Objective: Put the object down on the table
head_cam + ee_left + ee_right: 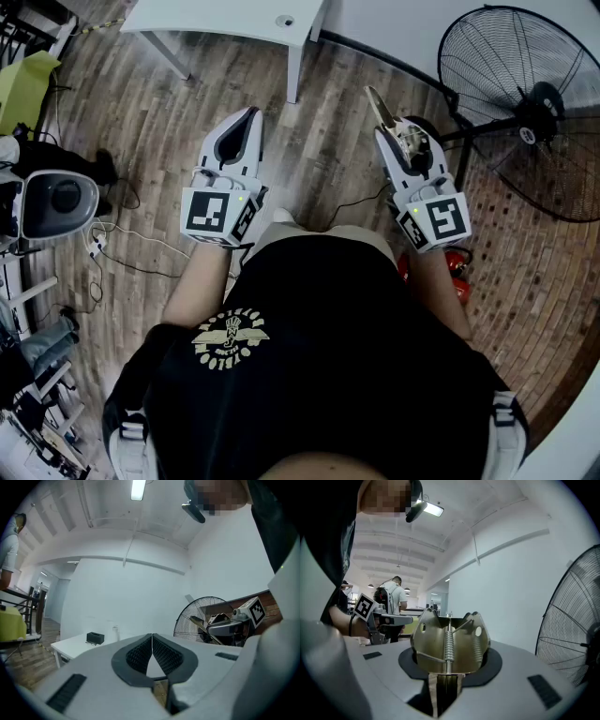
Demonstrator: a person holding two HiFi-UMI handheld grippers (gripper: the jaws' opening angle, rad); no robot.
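A brass-coloured metal spring clip (pixel 449 641) sits between the jaws of my right gripper (pixel 448 665), which is shut on it; a coil spring runs down its middle. In the head view the right gripper (pixel 377 101) is held up at chest height over the wooden floor, with the clip (pixel 382 111) poking out past its tips. My left gripper (pixel 247 116) hangs level with it on the left. In its own view the left gripper (pixel 152 641) has its ribbed pads (pixel 138 654) pressed together with nothing between them. The white table (pixel 234 21) stands ahead, beyond both grippers.
A large black standing fan (pixel 525 103) is to the right. A black box (pixel 95 638) sits on the white table (pixel 75 645). Cables and equipment (pixel 56 202) clutter the floor on the left. A red object (pixel 457 267) lies near my right side. A person (pixel 393 595) stands far behind.
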